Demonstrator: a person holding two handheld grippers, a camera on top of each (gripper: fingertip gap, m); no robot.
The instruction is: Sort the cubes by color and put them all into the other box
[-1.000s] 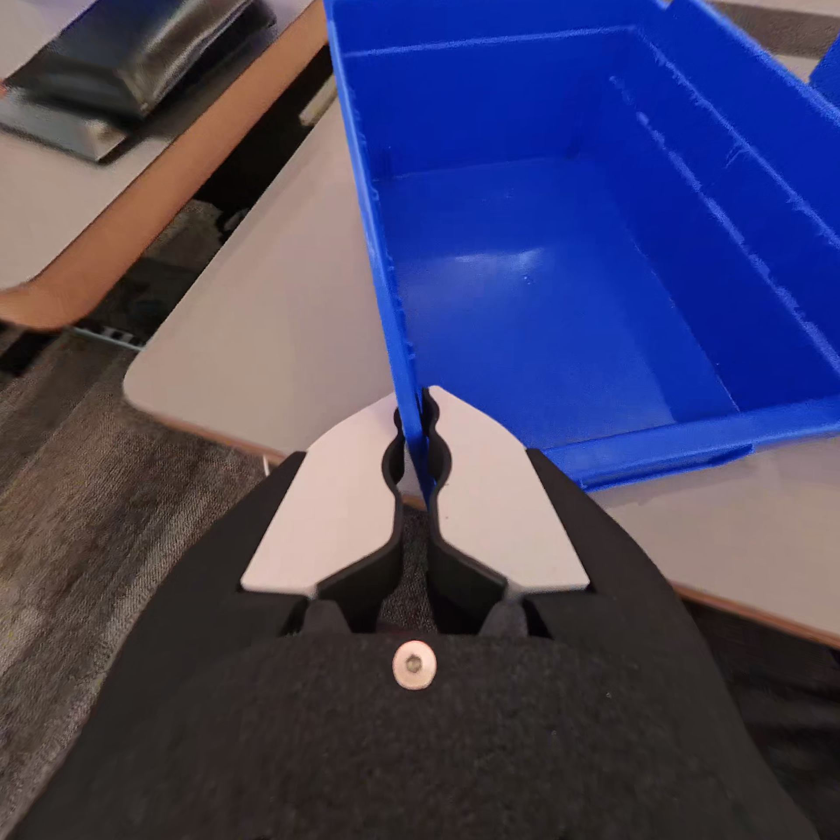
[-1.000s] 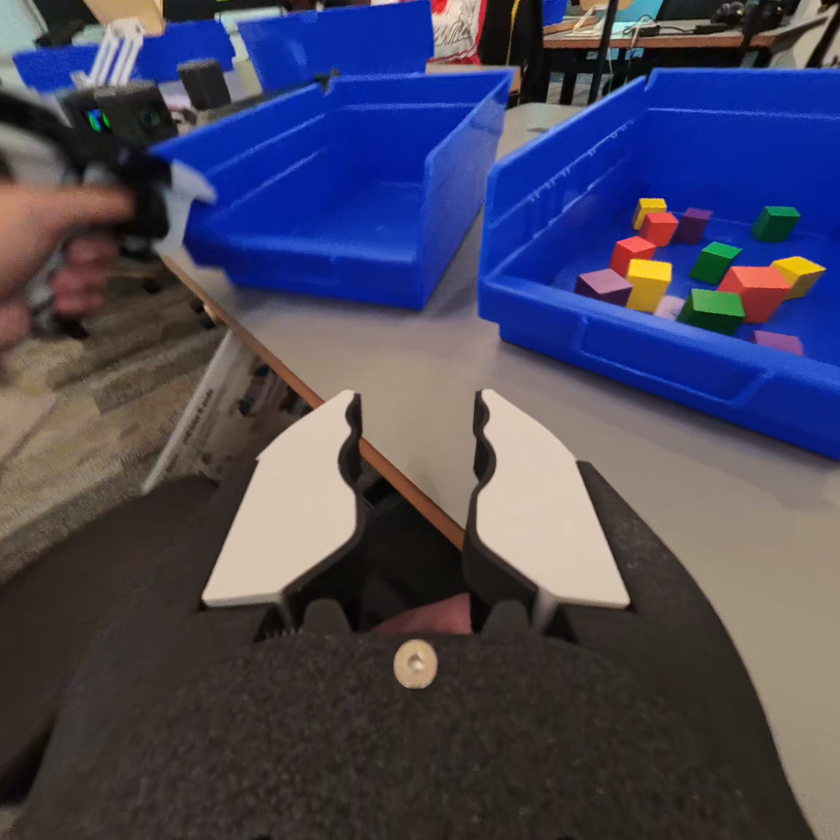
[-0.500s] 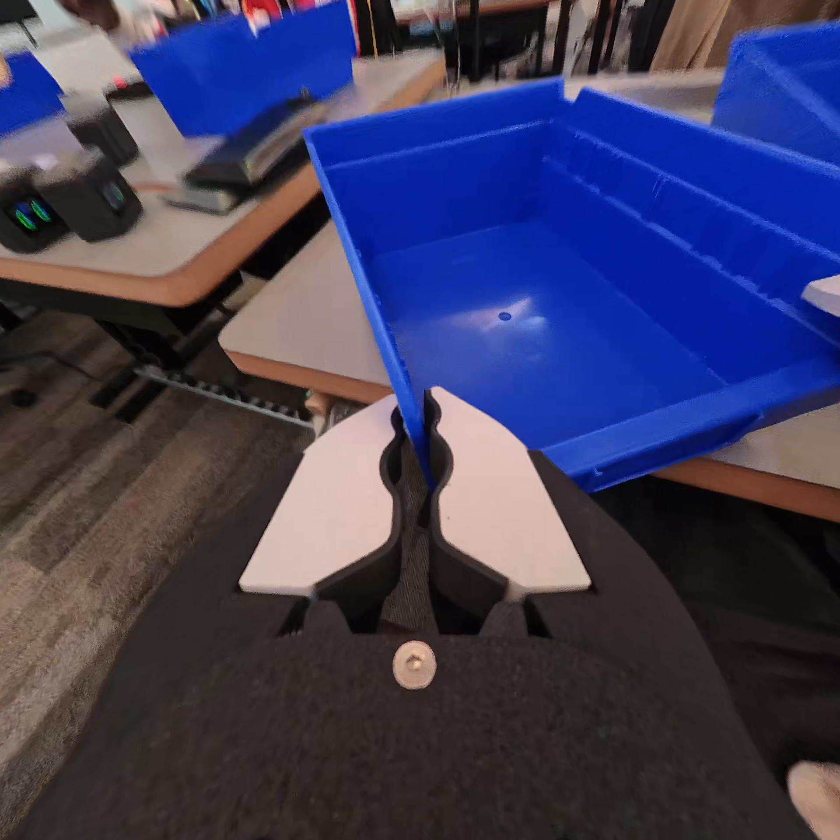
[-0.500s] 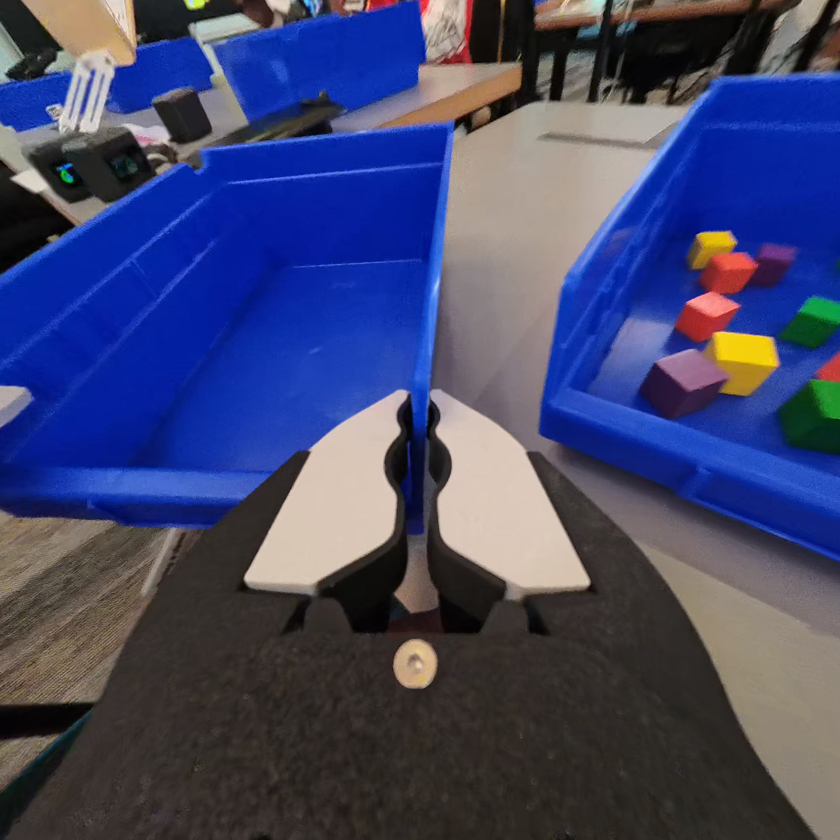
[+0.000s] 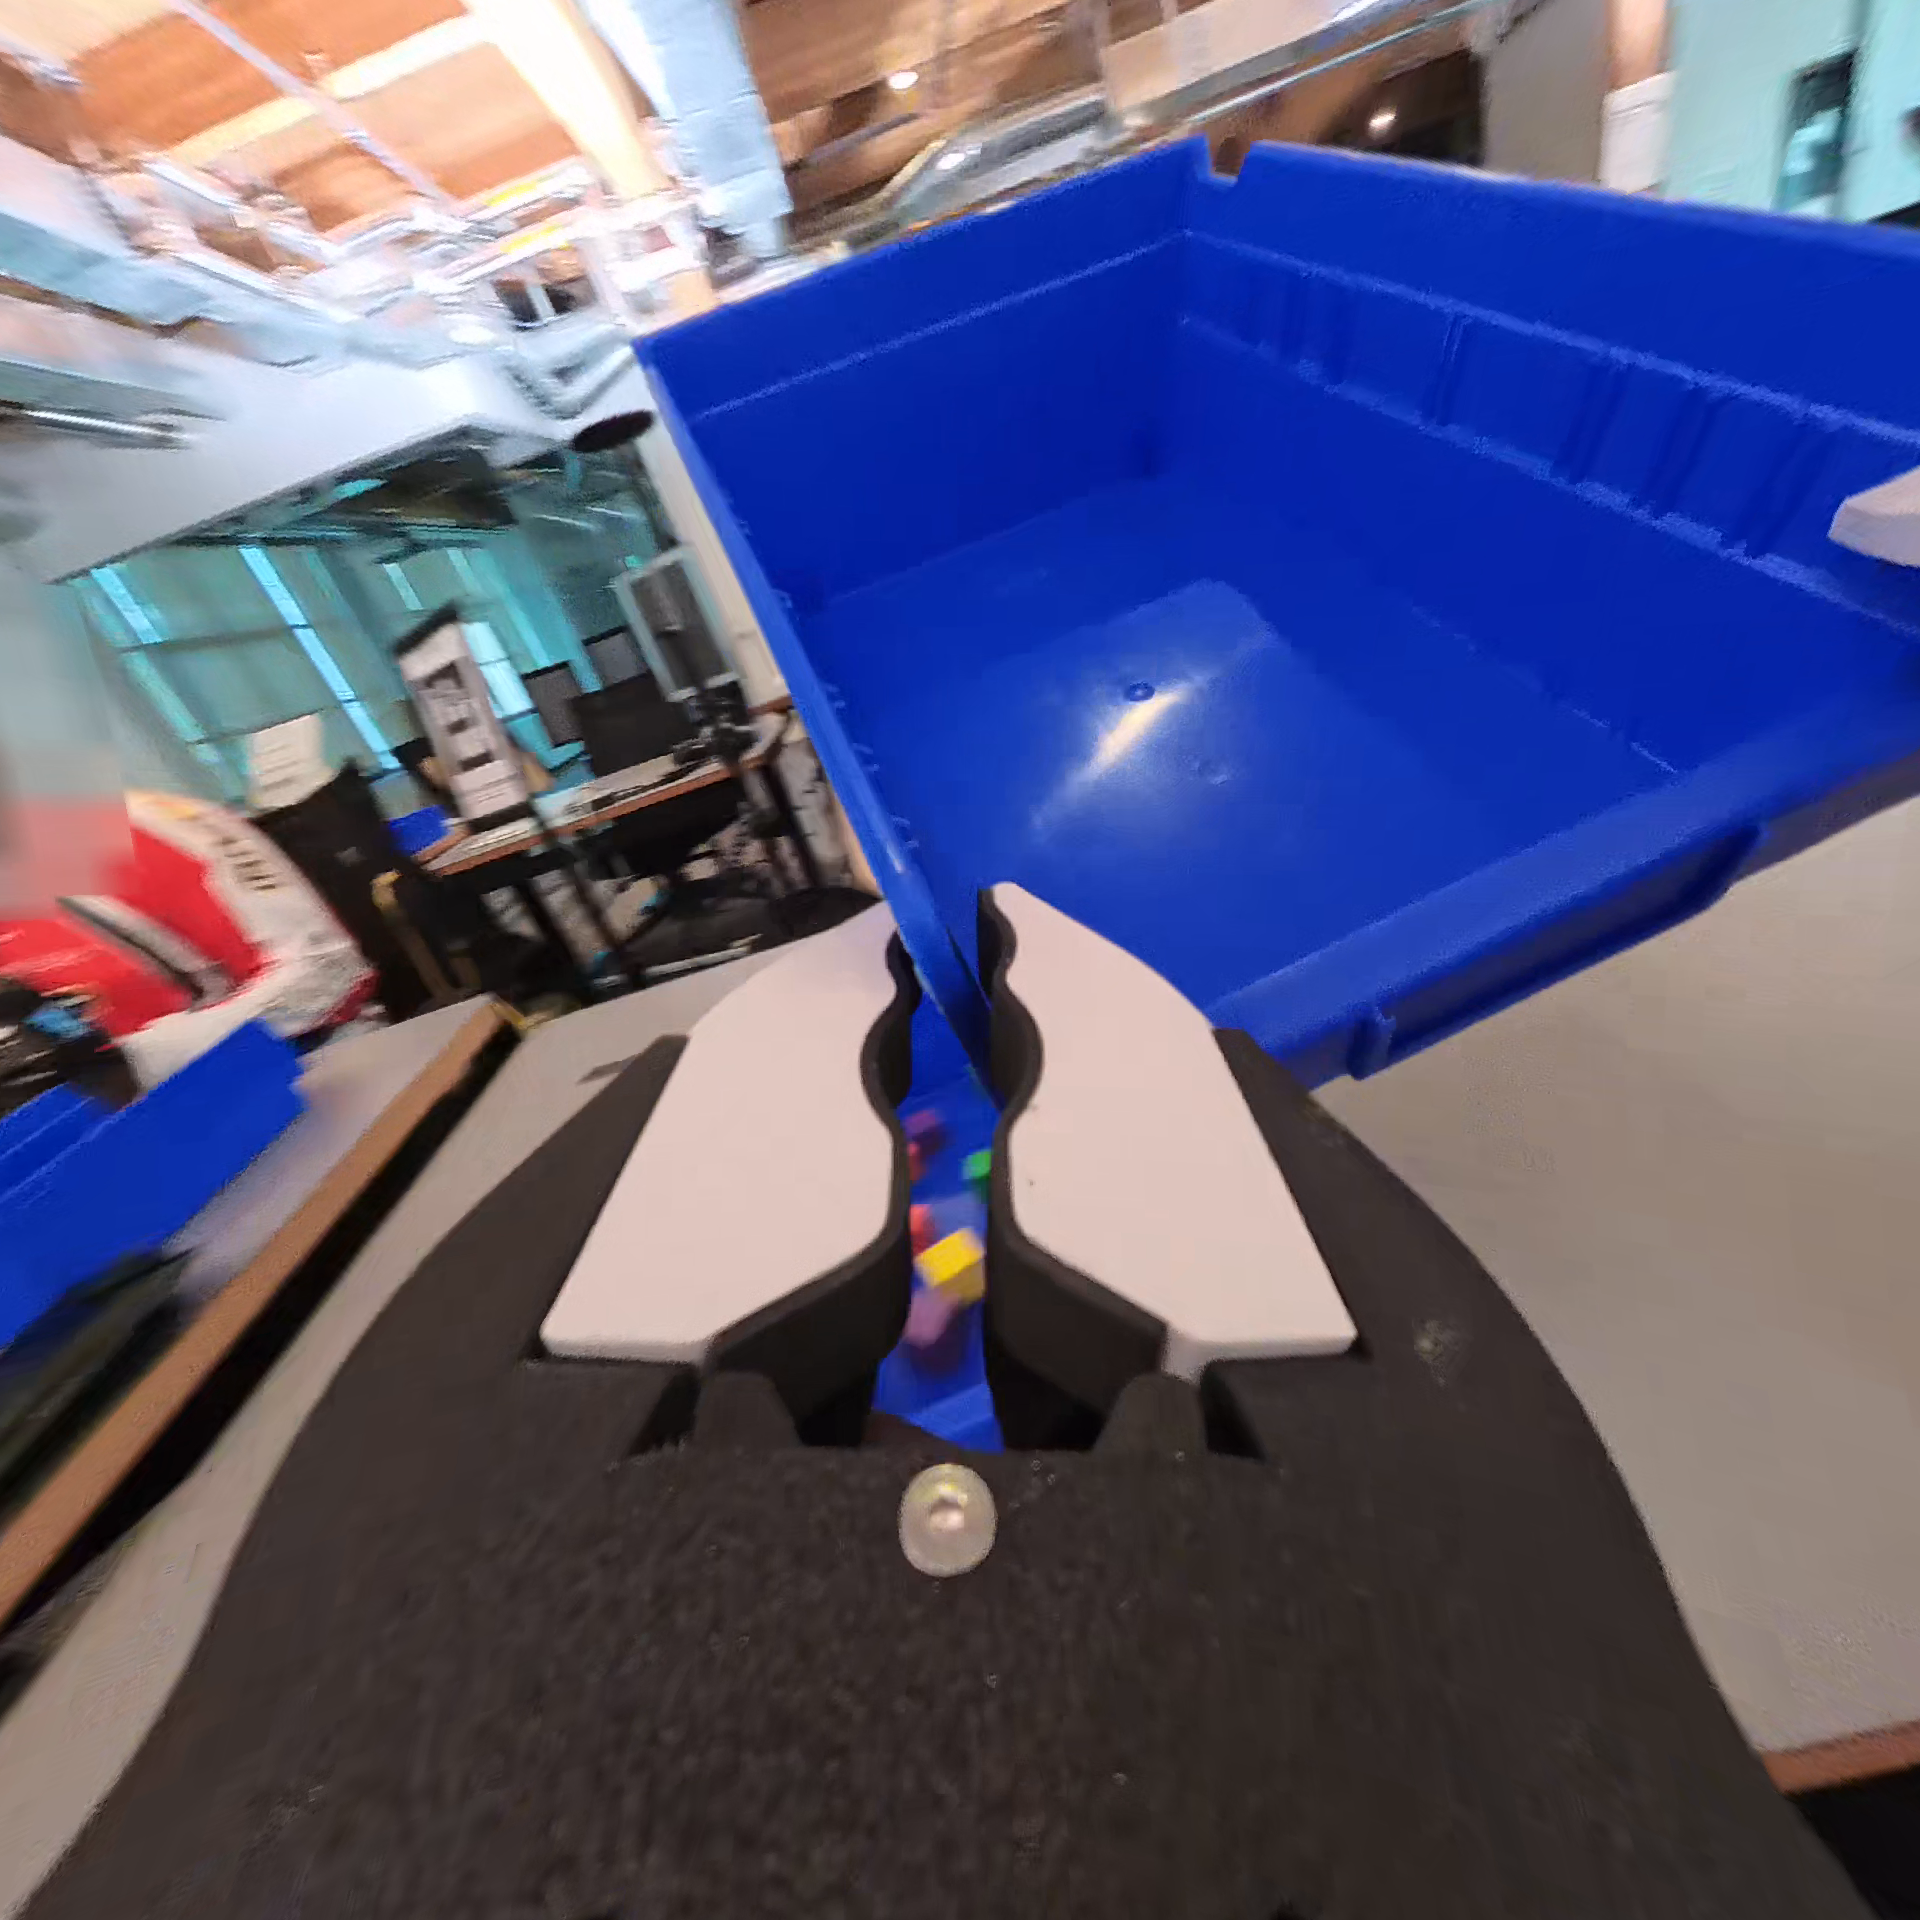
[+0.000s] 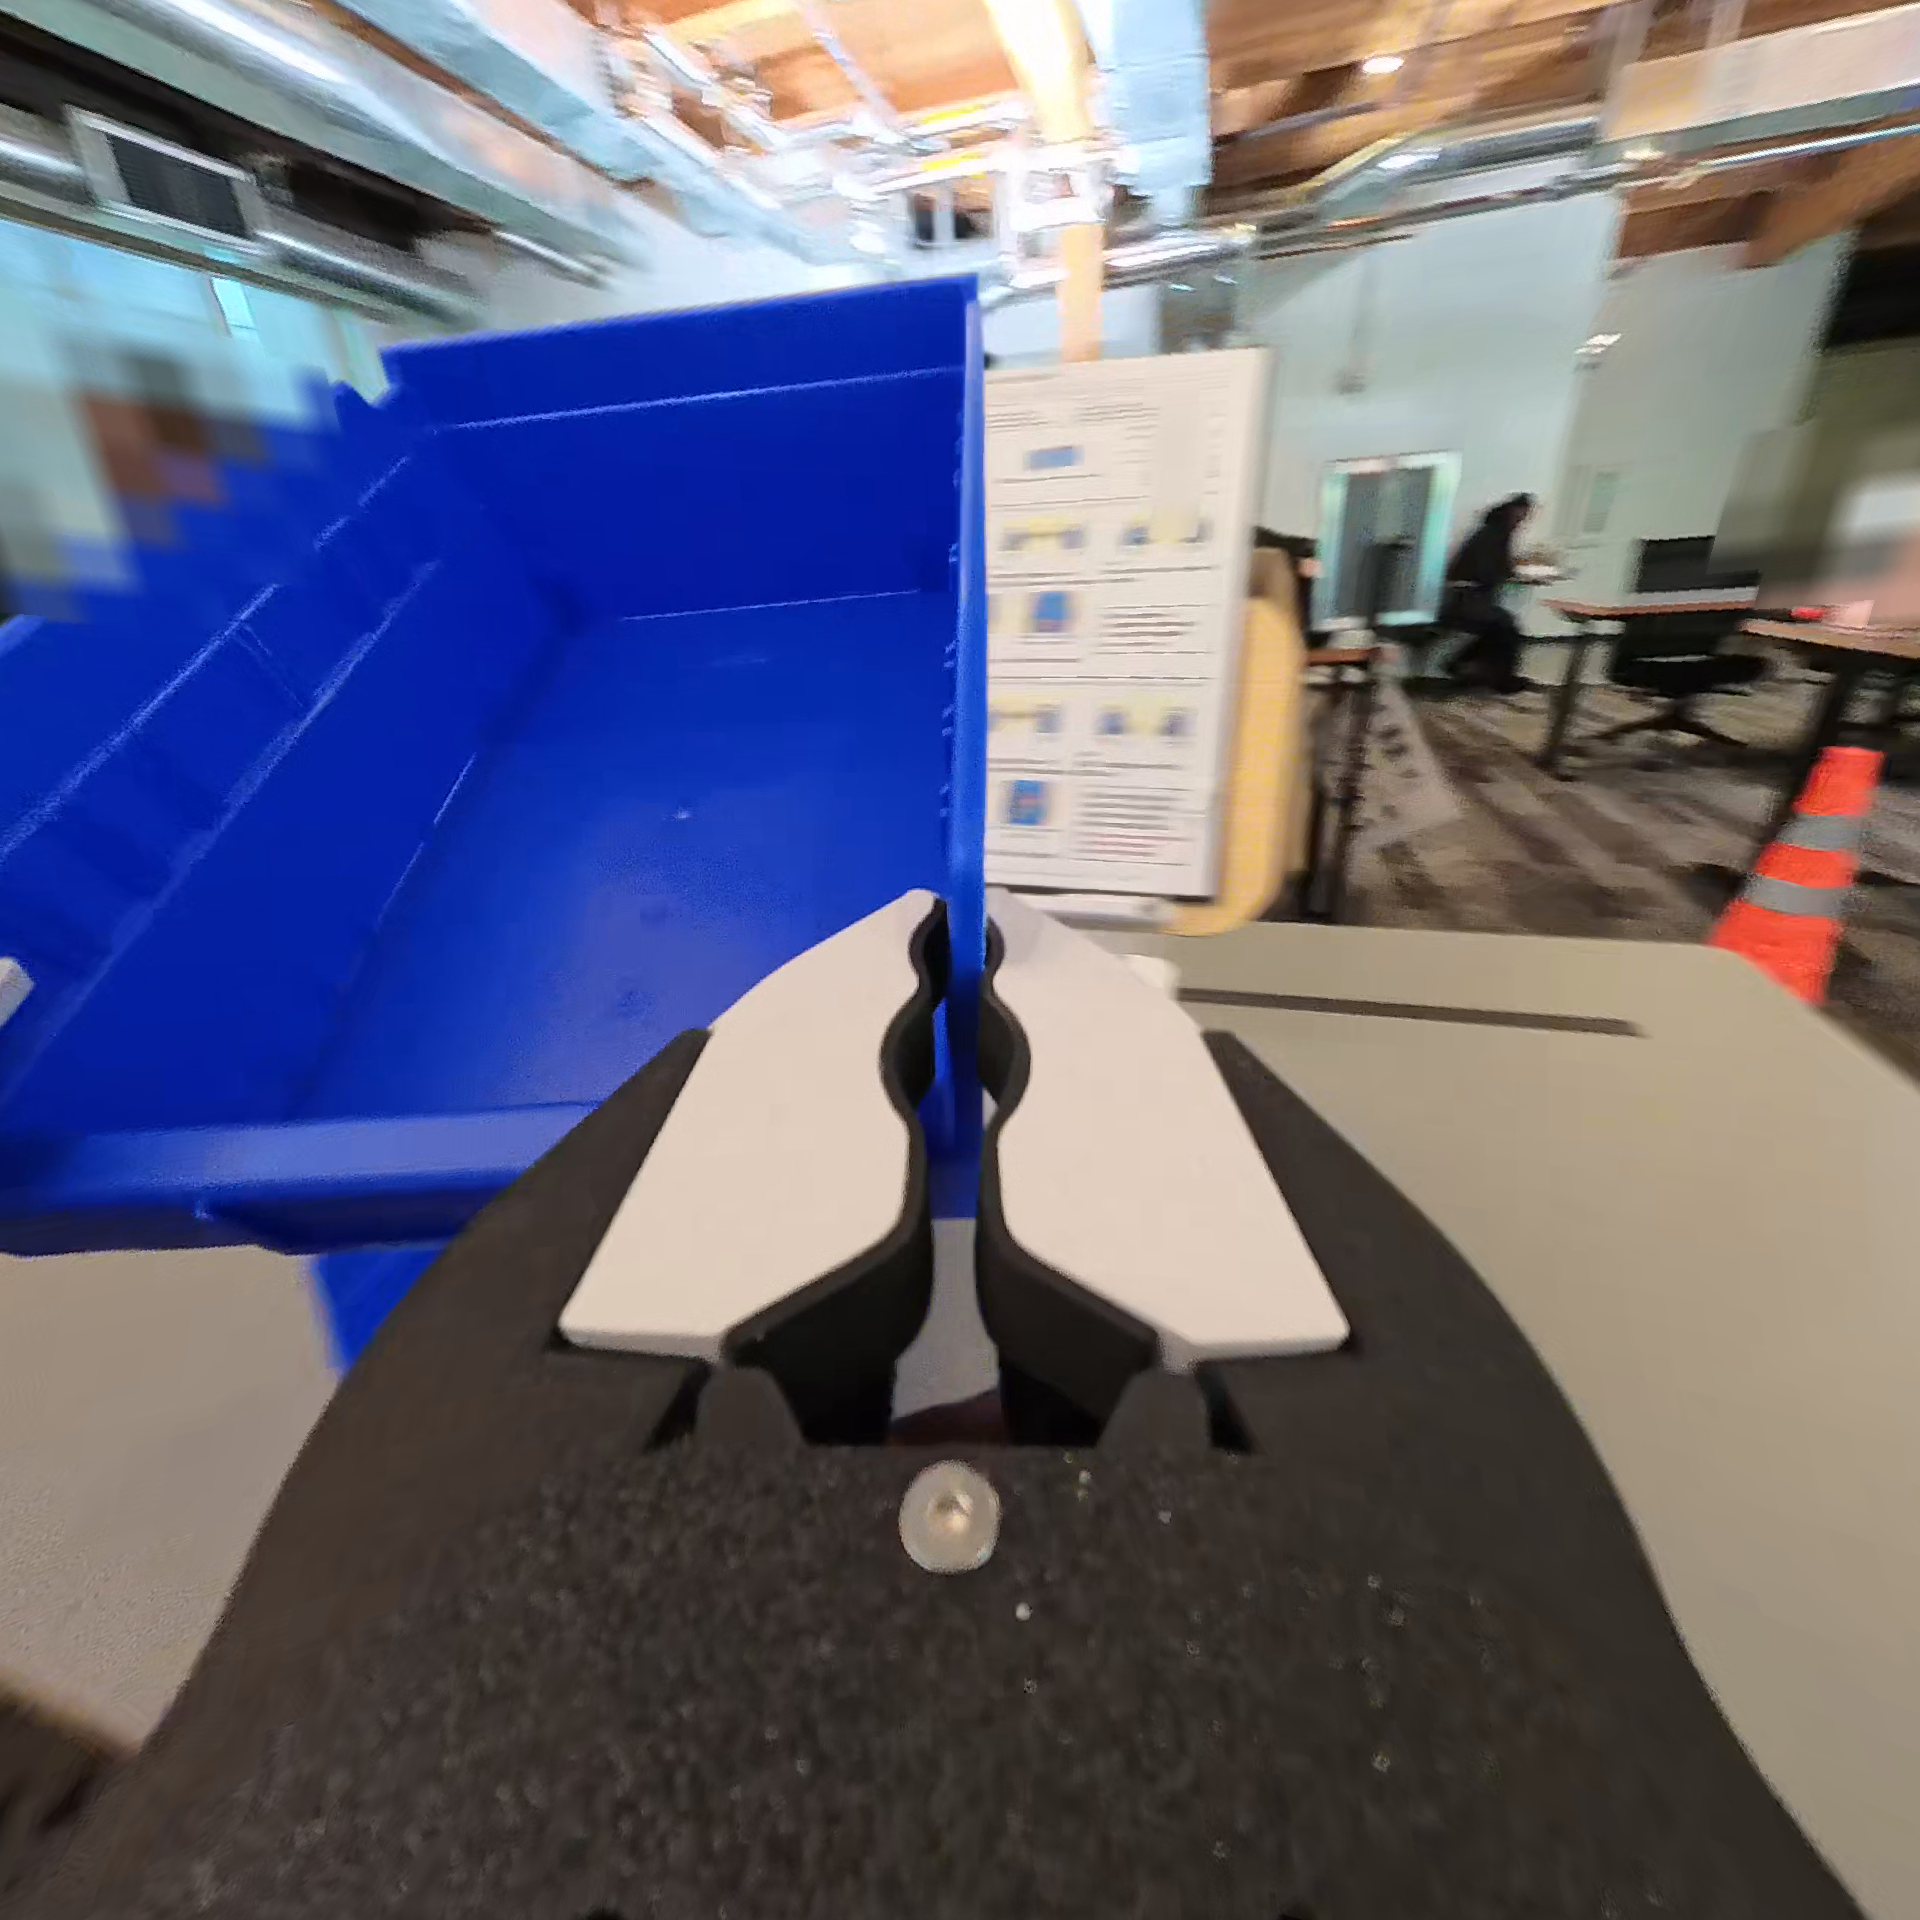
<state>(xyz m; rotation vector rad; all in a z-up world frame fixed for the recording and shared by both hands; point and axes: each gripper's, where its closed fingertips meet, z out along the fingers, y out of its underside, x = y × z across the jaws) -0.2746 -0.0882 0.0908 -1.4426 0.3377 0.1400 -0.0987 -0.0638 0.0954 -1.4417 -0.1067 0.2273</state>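
You've got both grippers pinched narrow on the empty blue bin (image 5: 1299, 644): left gripper (image 5: 951, 997) on its left side wall, right gripper (image 6: 966, 966) on the right wall. My guess is two grips stop it twisting. It's lifted, tilted open toward you, both wrists angled up. The cubes (image 5: 951, 1262) sit in the other box (image 5: 935, 1392) below, peeking between the left fingers, above the grey table (image 5: 1610, 1195).
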